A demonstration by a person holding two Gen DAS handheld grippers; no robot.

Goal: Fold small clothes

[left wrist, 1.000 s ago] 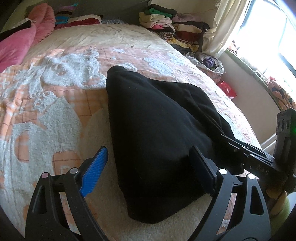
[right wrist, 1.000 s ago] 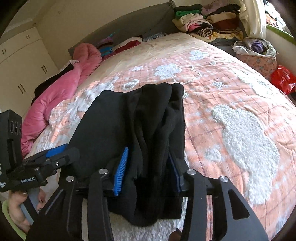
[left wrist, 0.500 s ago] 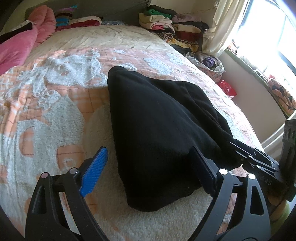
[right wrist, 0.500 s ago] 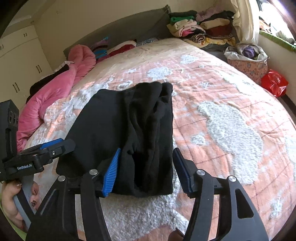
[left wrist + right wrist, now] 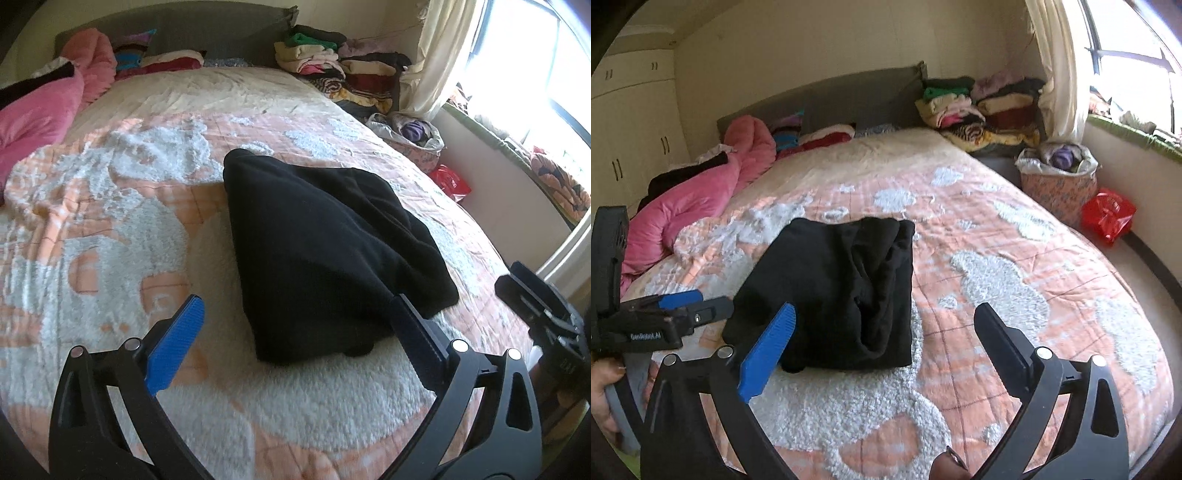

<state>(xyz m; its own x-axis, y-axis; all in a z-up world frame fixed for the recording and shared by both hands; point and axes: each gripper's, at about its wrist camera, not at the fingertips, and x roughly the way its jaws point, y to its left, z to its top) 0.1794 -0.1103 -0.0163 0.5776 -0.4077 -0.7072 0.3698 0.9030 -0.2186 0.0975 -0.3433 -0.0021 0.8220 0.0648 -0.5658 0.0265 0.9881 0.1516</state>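
Observation:
A black fleece garment (image 5: 317, 251) lies folded on the bed's orange and white blanket (image 5: 110, 221); it also shows in the right wrist view (image 5: 842, 288). My left gripper (image 5: 295, 332) is open and empty, just short of the garment's near edge. In the right wrist view it shows at the left (image 5: 694, 306). My right gripper (image 5: 886, 332) is open and empty, raised above and behind the garment's near right corner. It shows at the right edge of the left wrist view (image 5: 532, 295).
A pink quilt (image 5: 694, 206) lies along the bed's left side. Stacks of folded clothes (image 5: 979, 107) stand at the far right of the headboard. A basket of laundry (image 5: 1060, 173) and a red bag (image 5: 1108, 214) sit on the floor to the right.
My right gripper let go of the black garment, opened wide and pulled back and up. My left gripper also drew back a little. The garment now lies flat on the bed.

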